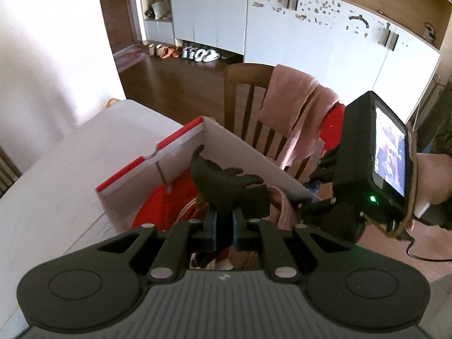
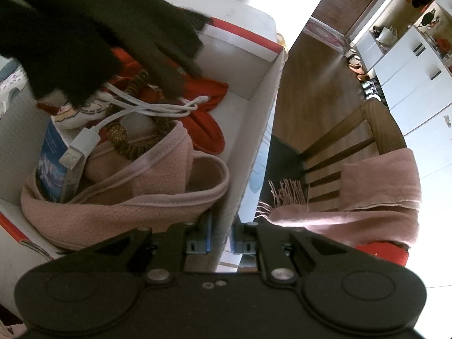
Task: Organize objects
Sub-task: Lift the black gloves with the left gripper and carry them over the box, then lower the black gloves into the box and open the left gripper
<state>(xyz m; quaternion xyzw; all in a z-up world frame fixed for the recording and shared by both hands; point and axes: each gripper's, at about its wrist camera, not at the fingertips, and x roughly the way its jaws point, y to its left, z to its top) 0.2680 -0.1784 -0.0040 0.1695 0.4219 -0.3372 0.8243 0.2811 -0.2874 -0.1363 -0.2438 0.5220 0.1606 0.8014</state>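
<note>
My left gripper [image 1: 224, 216] is shut on a black knit glove [image 1: 226, 182] and holds it above the open white cardboard box with red trim [image 1: 169, 141]. The glove [image 2: 93, 36] hangs over the box contents in the right wrist view. My right gripper [image 2: 221, 237] is shut on the box's near side wall [image 2: 254, 141]. Inside the box lie a pink fleece item [image 2: 127, 197], red cloth [image 2: 206, 107], a white USB cable [image 2: 84, 144], a brown coiled cord [image 2: 147, 130] and a blue packet [image 2: 53, 166].
The box stands on a white table [image 1: 56, 175]. A wooden chair [image 1: 245, 84] draped with a pink scarf [image 1: 296, 107] stands beside the table. White cabinets [image 1: 310, 34] and shoes [image 1: 197, 53] line the far wall across a wooden floor.
</note>
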